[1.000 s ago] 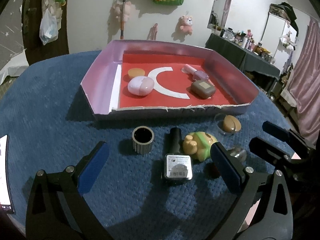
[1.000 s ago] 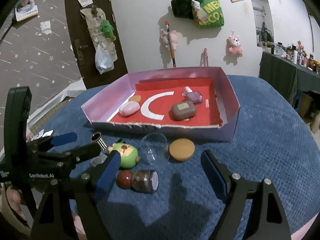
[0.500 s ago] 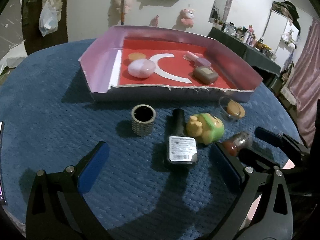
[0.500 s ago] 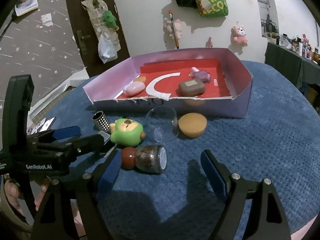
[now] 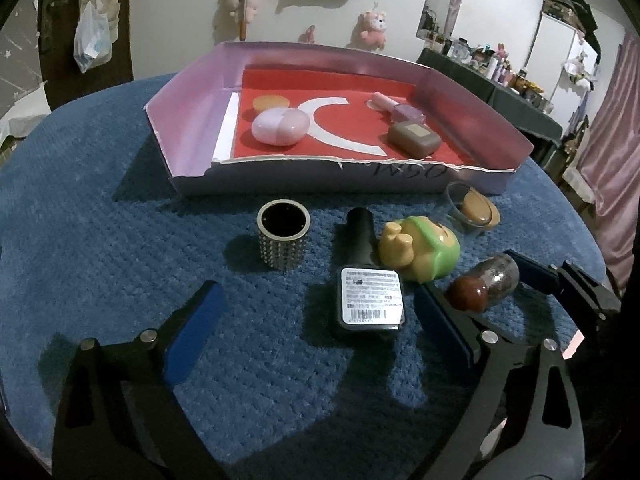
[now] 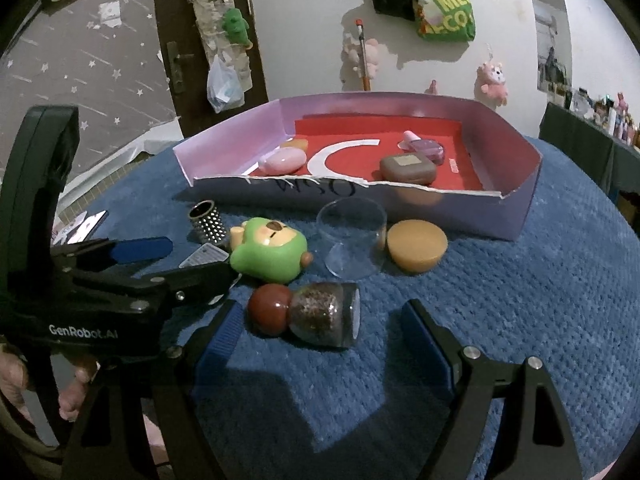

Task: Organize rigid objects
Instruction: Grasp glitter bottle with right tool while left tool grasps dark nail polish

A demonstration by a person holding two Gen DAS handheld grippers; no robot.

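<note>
- Looking along the left tongs: jaws spread and just closing a little, gripping nothing; the dark square bottle with a white label lies between them, untouched.
- Ahead sits the pink cardboard tray with a red floor, already holding four items, so I judge sorting partly done.
- Ahead, outside the tray, wait a studded metal cup and a green-and-yellow bear toy.
- Looking along the right tongs: spread, empty, a glitter jar with a red ball cap between them, a clear cup and tan disc beyond.
- A blue textured surface carries everything; plush toys hang on the white wall.
</note>
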